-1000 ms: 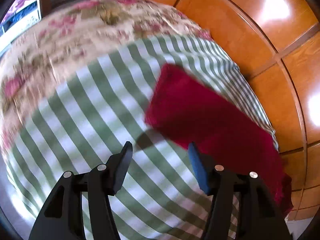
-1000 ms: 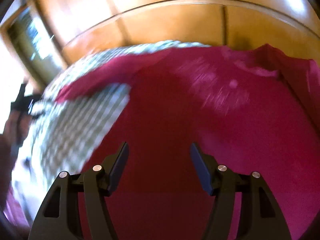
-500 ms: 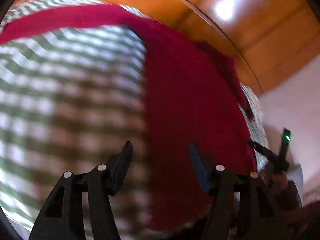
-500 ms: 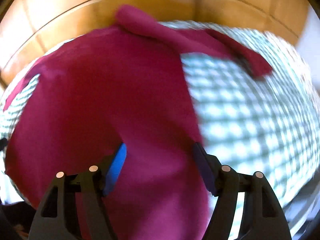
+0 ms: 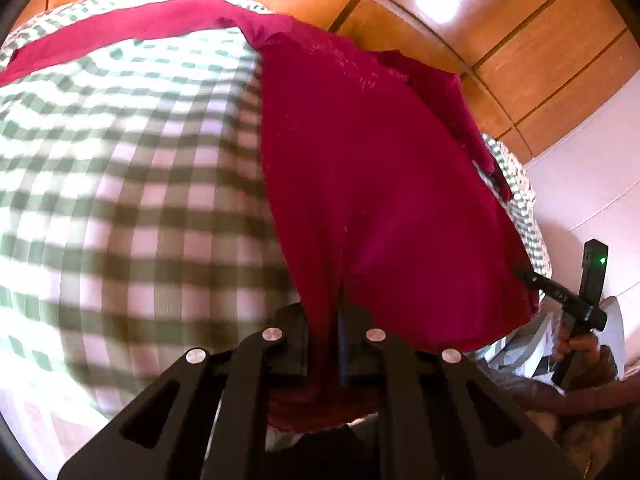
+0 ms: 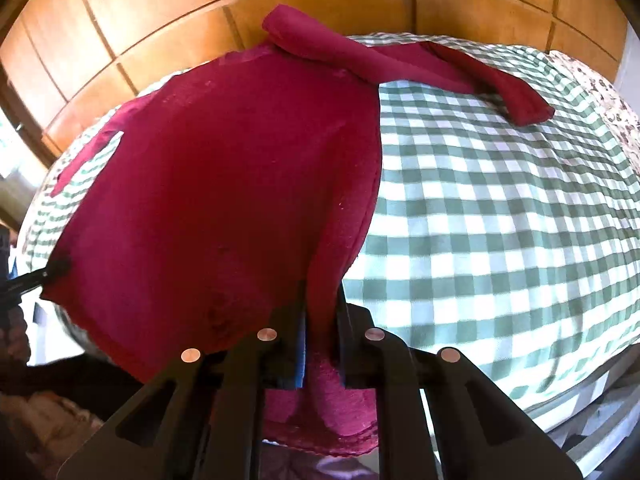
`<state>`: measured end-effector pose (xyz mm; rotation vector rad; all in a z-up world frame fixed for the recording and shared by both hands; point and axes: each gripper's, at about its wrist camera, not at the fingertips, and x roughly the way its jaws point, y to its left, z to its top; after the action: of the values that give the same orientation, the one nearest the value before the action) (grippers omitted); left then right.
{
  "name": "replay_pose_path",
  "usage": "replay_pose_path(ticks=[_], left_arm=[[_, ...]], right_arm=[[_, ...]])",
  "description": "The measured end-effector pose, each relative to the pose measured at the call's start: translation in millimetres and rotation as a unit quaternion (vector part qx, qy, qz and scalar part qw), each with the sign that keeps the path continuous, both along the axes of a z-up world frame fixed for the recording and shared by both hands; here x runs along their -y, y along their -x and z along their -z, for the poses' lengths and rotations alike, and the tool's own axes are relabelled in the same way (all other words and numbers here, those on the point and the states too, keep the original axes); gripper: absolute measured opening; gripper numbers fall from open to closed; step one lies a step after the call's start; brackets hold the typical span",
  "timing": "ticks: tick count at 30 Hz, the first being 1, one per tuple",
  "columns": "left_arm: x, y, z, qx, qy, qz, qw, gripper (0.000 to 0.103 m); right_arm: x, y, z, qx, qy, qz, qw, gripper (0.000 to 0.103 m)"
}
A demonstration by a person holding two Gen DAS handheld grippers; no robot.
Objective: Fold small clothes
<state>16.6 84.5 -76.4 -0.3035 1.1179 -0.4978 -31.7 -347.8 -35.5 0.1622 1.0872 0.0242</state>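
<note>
The jaws of both claws have just been closed: the left claw point(image 5: 324, 332) and right claw point(image 6: 322, 328) are each clamped on the near hem of the red long-sleeved top point(image 6: 224, 184). The top is spread ahead of them on the checked bedcover point(image 6: 500, 208), so the hem is judged ready to be lifted and folded away.

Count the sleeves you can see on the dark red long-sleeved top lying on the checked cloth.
2. One sleeve stretches across the green-and-white checked cloth towards the right in the right wrist view; the other sleeve lies at the left, partly tucked beside the dark red long-sleeved top.
</note>
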Motion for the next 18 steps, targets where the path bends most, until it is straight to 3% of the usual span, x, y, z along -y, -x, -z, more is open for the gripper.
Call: replay_pose_path(ticks=[3,5,7,8,9,11,13,18], left_arm=[[3,-2,1,-0.004,-0.014,0.003,0.9999,0.018],[3,-7,-7,0.011,-0.024,-0.013,0.9996,0.035],[4,-16,-23,0.037,-0.03,-0.024,0.9986,0.042],[4,-19,-31,0.05,-0.034,-0.029,0.9977,0.048],[5,-24,-38,0.065,-0.038,-0.035,0.9965,0.054],[11,-36,-48,0.082,-0.049,-0.039,0.9947,0.055],[19,-45,-49,0.082,-0.056,-0.041,0.9942,0.056],[55,-65,-45,0.077,-0.055,-0.031,0.995,0.062]], right_arm=[[1,3,1,-0.01,-0.005,-0.016,1.0,0.011],[14,0,-4,0.003,-0.014,0.01,1.0,0.012],[33,-9,-15,0.032,-0.008,0.044,0.998,0.014],[43,-14,-20,0.046,0.01,0.063,0.997,0.028],[54,-21,-24,0.062,0.029,0.085,0.994,0.051],[80,-37,-26,0.09,0.062,0.137,0.985,0.063],[106,-61,-20,0.096,0.09,0.176,0.976,0.063],[145,-128,10,0.067,0.192,0.199,0.959,0.063]])
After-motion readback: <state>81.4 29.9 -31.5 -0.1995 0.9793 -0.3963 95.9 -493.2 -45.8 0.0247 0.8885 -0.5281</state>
